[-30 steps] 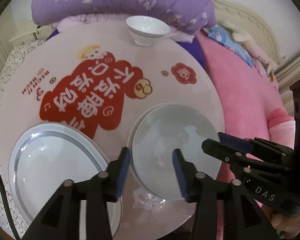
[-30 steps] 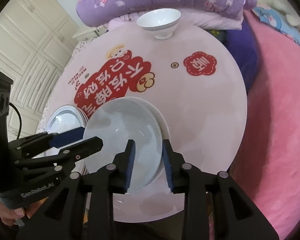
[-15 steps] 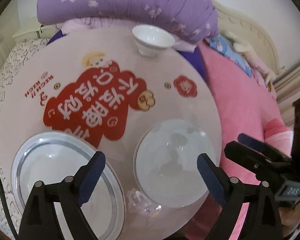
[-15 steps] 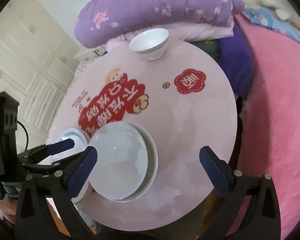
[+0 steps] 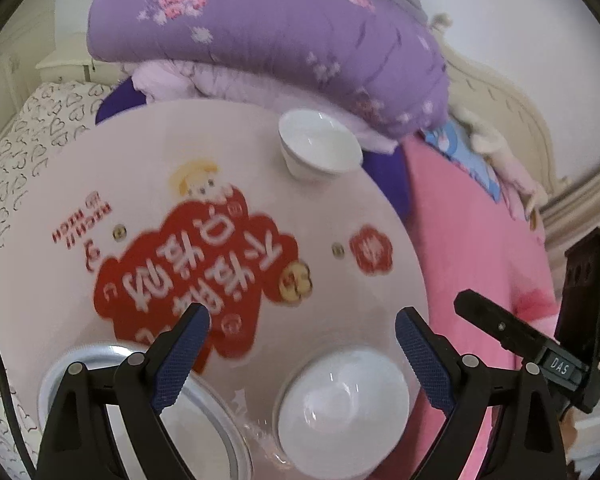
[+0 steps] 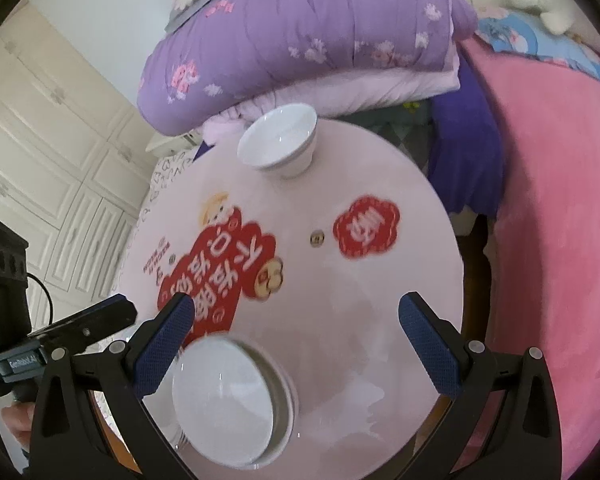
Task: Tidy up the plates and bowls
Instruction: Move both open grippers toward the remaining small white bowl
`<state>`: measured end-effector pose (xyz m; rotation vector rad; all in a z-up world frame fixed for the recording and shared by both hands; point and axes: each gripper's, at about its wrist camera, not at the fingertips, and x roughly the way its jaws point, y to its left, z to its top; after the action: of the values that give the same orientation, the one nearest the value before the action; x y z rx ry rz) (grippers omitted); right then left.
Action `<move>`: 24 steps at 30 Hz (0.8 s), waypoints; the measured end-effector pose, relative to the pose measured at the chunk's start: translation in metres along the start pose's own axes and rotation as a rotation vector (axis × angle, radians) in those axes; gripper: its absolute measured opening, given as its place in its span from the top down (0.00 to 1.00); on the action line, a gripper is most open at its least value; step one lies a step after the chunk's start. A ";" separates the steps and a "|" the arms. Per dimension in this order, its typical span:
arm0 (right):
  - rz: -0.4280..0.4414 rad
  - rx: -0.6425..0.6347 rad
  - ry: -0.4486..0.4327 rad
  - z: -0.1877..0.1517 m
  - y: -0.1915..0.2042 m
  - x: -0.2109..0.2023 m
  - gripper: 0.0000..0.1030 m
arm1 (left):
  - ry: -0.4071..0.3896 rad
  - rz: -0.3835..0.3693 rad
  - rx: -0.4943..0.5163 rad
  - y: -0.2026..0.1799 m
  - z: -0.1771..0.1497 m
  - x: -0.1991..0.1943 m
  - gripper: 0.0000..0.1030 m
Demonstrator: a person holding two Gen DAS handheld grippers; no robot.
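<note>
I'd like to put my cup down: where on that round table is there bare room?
The widest bare stretch lies between the small white bowl at the far edge and the stacked white plates near the front, along the right rim by the red plum sticker. The near-left edge is crowded: the stack and a silver-rimmed plate sit close together.

"DAS" stands in white letters on a small plate on the right gripper (image 5: 556,364), seen at the right of the left wrist view. "GenRobot.AI" — partly cut off — runs along the left gripper (image 6: 20,360) at the left of the right wrist view. The round table (image 5: 364,208) bears large red Chinese characters and small red lettering — too blurred to read.
</note>
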<state>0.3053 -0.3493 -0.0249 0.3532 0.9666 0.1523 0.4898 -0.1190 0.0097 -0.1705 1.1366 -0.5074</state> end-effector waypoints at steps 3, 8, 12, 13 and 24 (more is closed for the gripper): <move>-0.001 0.001 -0.002 0.018 -0.002 0.009 0.00 | -0.033 0.008 -0.025 0.004 0.021 0.001 0.11; 0.000 0.003 -0.003 0.044 -0.005 0.026 0.00 | -0.088 0.039 -0.040 0.007 0.046 0.006 0.11; 0.007 0.012 -0.017 0.066 -0.009 0.034 0.00 | -0.128 0.057 -0.047 0.009 0.065 0.012 0.11; 0.008 0.014 -0.025 0.072 -0.010 0.035 0.00 | -0.140 0.065 -0.046 0.008 0.071 0.015 0.11; 0.003 0.038 0.000 0.131 -0.029 0.075 0.00 | -0.085 0.093 -0.049 0.011 0.130 0.095 0.07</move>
<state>0.4549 -0.3849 -0.0258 0.3900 0.9695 0.1369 0.6407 -0.1696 -0.0172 -0.1791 1.0688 -0.3870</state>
